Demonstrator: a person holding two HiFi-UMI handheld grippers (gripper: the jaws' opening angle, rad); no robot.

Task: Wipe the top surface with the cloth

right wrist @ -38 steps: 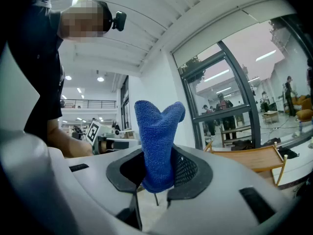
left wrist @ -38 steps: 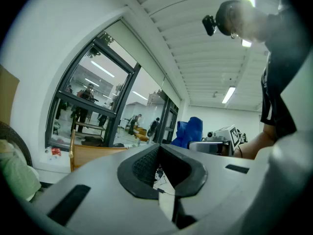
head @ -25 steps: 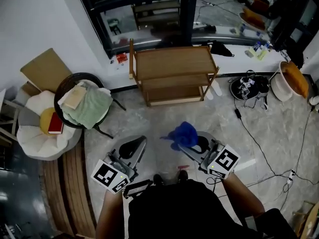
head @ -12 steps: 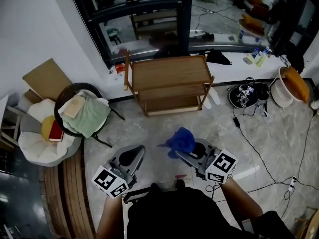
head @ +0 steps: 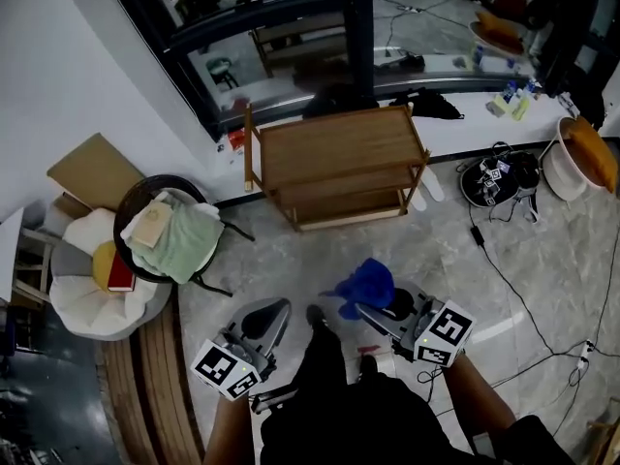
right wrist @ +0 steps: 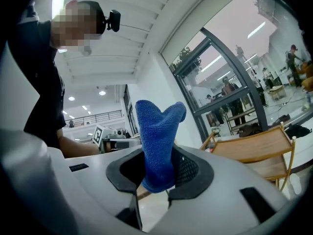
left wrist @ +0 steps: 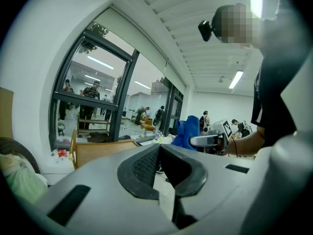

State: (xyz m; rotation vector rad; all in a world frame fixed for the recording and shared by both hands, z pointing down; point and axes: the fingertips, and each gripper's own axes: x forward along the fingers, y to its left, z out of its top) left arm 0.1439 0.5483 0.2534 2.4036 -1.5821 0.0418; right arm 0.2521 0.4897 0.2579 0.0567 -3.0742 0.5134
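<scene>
One blue cloth (right wrist: pixel 159 126) upright in right gripper (right wrist: pixel 157 155), jaws tight on it; left gripper (left wrist: pixel 159 153) jaws together.

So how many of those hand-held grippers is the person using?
2. The left hand-held gripper is at lower left, shut and empty; the right hand-held gripper, beside it, grips a blue cloth.

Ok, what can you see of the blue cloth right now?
The blue cloth is a knitted-looking, textured fabric, bunched into a wad. The right gripper is shut on its lower end; the free end stands up past the fingers in two soft lobes. It is held in the air above the floor, not touching the wooden shelf.
</scene>
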